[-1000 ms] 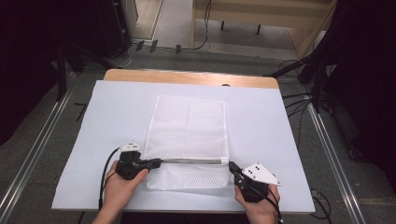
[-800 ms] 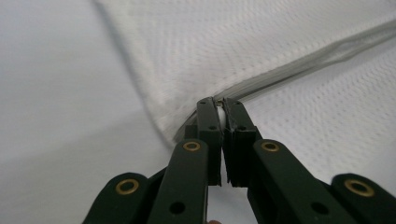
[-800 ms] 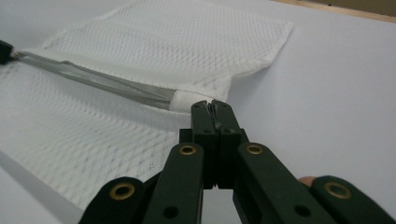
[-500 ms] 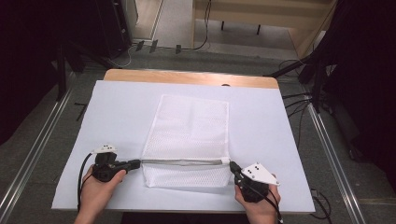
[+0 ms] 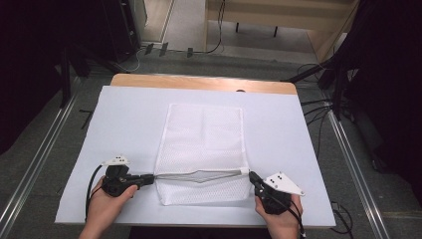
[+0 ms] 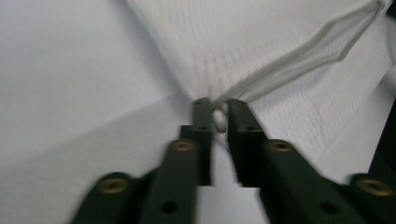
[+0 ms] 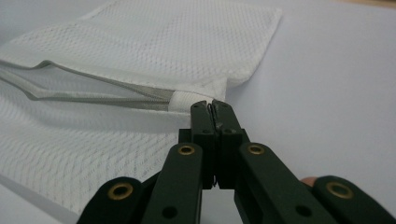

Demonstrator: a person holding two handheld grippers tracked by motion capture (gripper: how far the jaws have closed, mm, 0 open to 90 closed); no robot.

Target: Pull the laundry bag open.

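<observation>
Even overhead light fell on my white table cover (image 5: pixel 124 129), which looked bright and nearly shadowless from the high view; beyond that cover the floor and room sank into darkness; the high view was soft and grainy. In my left gripper view a grey shadow wedge lay across the cover below the mesh bag (image 6: pixel 243 42); my own jaws were smeared by motion blur. In my right gripper view the jaws were sharp; the bag's far edge went soft.

Left gripper (image 5: pixel 151 178) near left, jaws just eased apart; right gripper (image 5: pixel 252 177) near right, clamped tight.
</observation>
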